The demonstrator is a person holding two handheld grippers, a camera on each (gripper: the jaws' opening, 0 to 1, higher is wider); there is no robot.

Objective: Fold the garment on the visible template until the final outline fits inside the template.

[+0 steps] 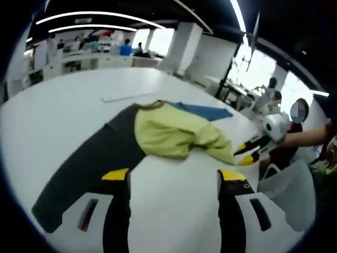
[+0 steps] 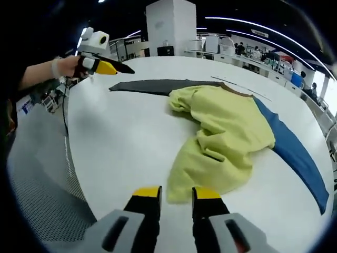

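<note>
Two spread claws, left claw (image 1: 173, 175) and right claw (image 2: 174, 192), flank a crumpled yellow garment (image 2: 224, 137) on dark template (image 1: 89, 163).

Soft matt cloth throughout the yellow-green garment (image 2: 226, 139), rumpled and creased, with a brown ribbed-looking collar band (image 2: 235, 90); thinner, flatter matt sheet for the dark grey template piece (image 1: 89, 168) and the blue template piece (image 2: 292, 150), material of both hard to tell. Smooth white table (image 2: 126, 142) with a faint sheen and soft reflections of ceiling lights. Hard plastic on the left gripper (image 1: 174, 176) and right gripper (image 2: 175, 194): black jaws, glossy yellow tips, pale grey shells.
</note>
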